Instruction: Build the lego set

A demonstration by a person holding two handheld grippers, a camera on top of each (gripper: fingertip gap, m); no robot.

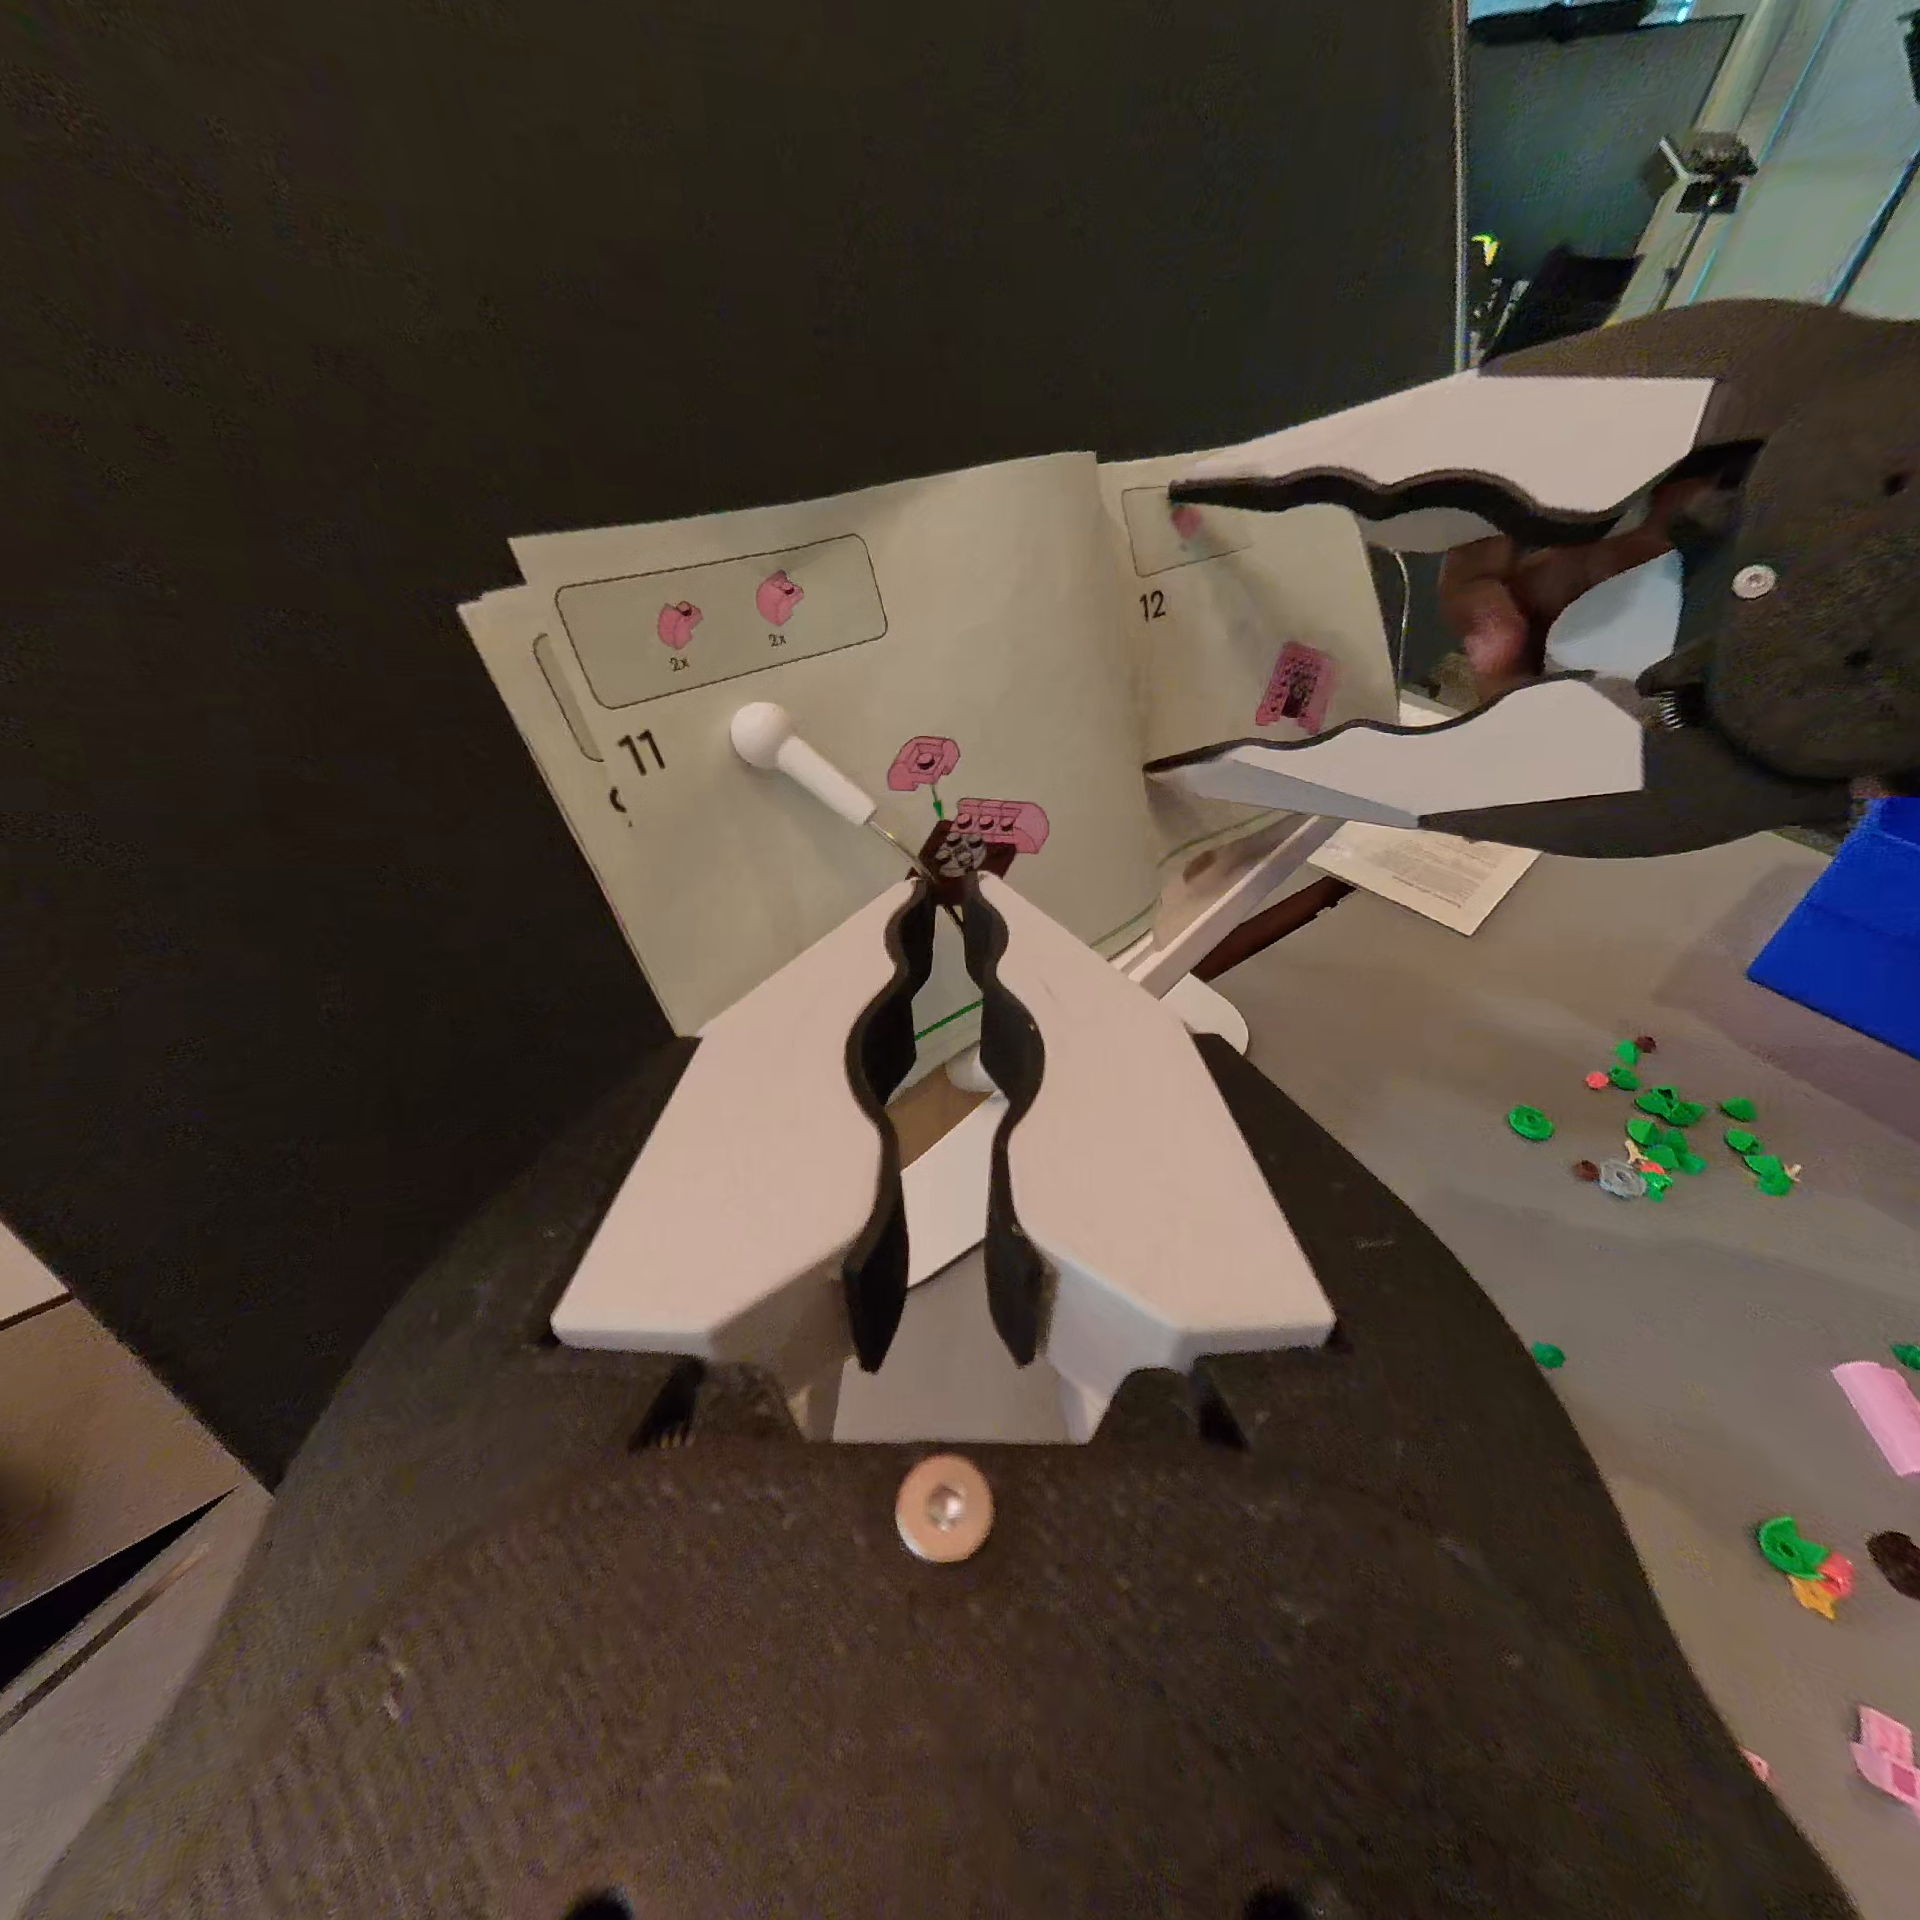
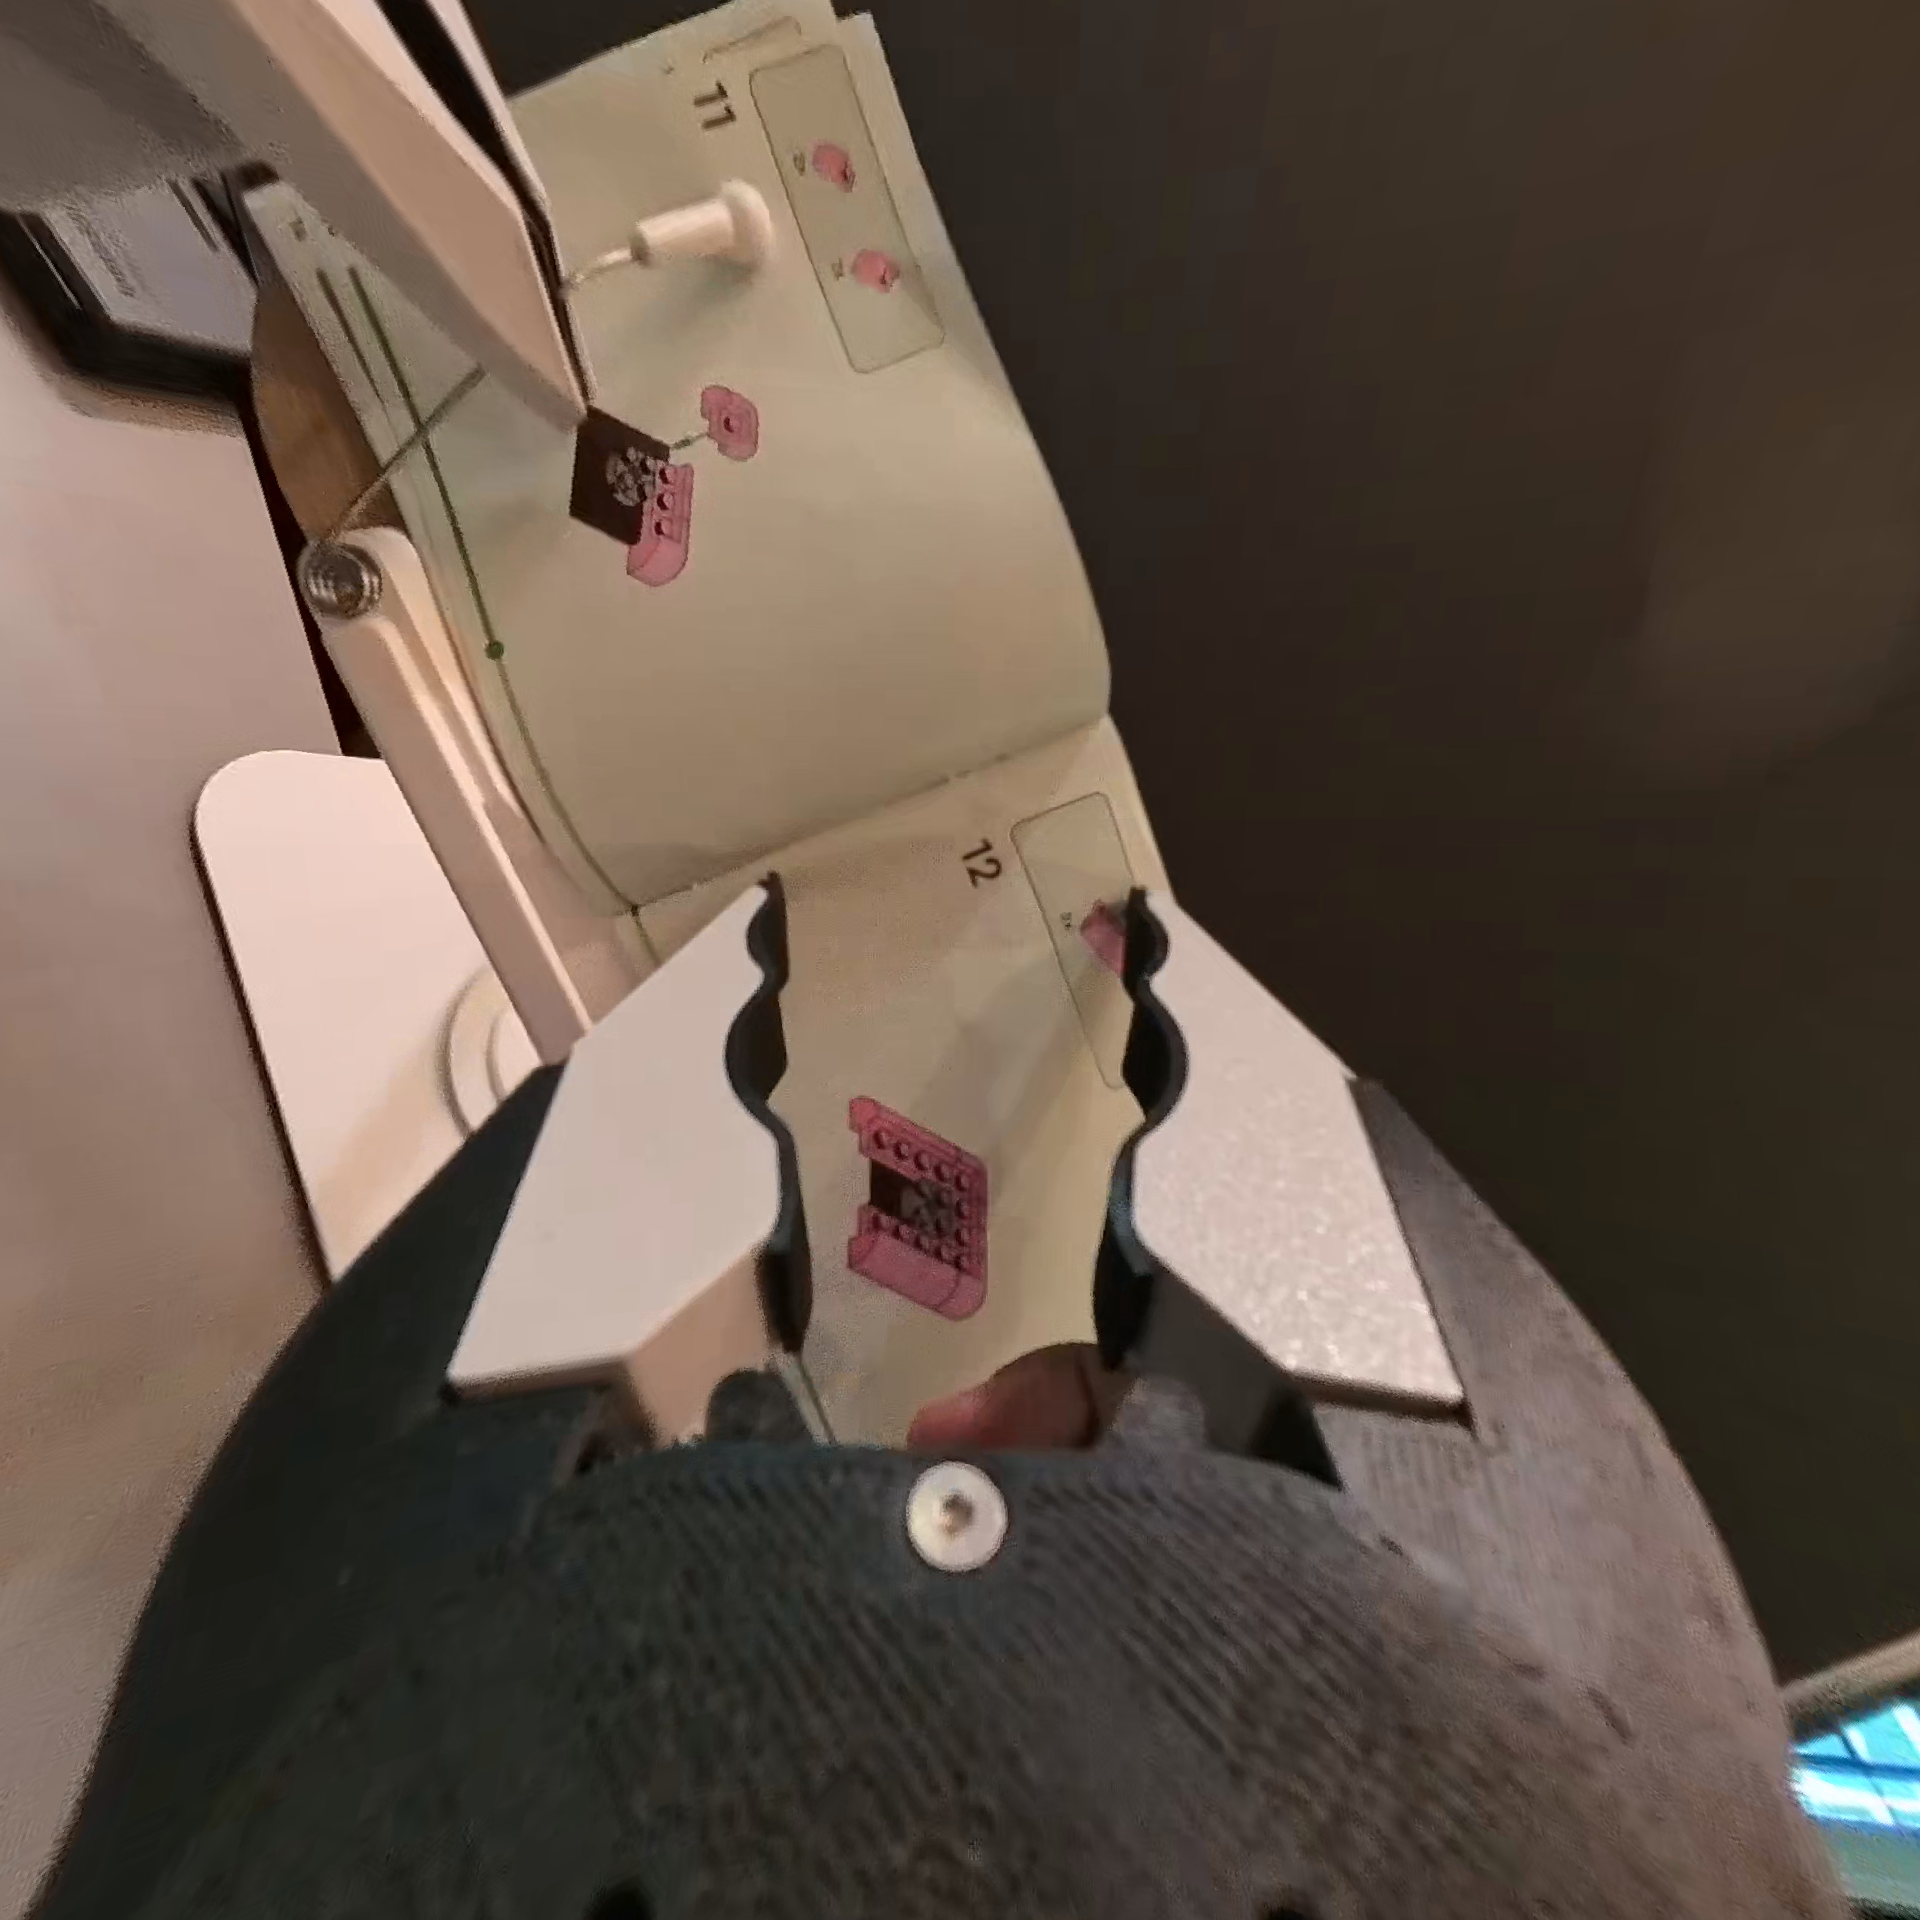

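Observation:
My left gripper (image 1: 942,881) is shut on a small dark brown and grey lego piece (image 1: 966,854), held up in front of the open instruction booklet (image 1: 883,665). The same piece shows in the right wrist view (image 2: 620,478) at the tip of the left gripper's fingers (image 2: 457,218). My right gripper (image 2: 951,899) is open and empty, turned on its side, close to the booklet's right page (image 2: 935,1039). It also shows in the left wrist view (image 1: 1169,634), to the right of the held piece and apart from it.
The booklet stands on a white stand (image 1: 1216,935) with a white page-holder peg (image 1: 790,753). Several loose green, pink and brown lego pieces (image 1: 1662,1132) lie on the grey table (image 1: 1455,1195) at right. A blue box (image 1: 1849,925) stands at far right. A black backdrop is behind. My hands' fingertips stand some 10 centimeters from each other.

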